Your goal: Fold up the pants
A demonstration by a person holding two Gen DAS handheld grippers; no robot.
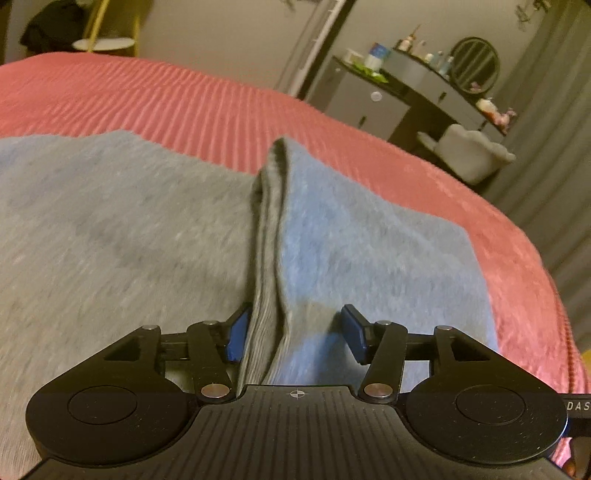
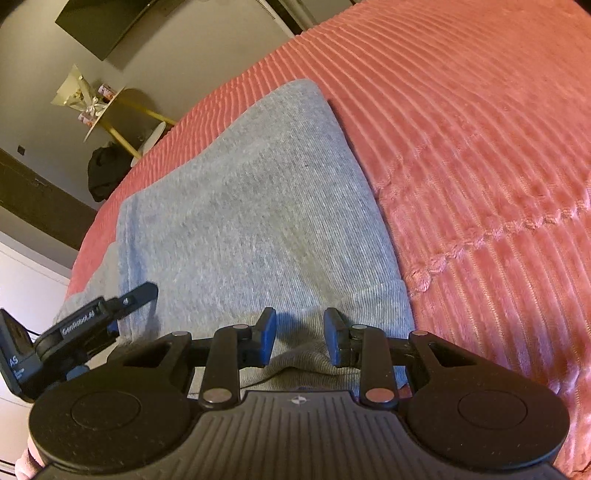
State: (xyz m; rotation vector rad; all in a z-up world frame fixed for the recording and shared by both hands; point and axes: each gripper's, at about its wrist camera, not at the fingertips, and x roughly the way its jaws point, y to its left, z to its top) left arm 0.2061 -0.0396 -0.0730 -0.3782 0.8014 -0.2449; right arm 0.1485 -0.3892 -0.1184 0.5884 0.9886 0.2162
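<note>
Pink ribbed bed cover [image 2: 480, 129], grey pants [image 2: 258, 206] spread directly on it

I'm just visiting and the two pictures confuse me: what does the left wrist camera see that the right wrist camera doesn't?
Only the left wrist view shows a dark dresser with a round mirror and a raised fold of cloth running between the left tool's blue pads.

Only the right wrist view shows a dark wall screen and the other tool from the side.

Both show the grey pants lying on the pink ribbed bedspread.
</note>
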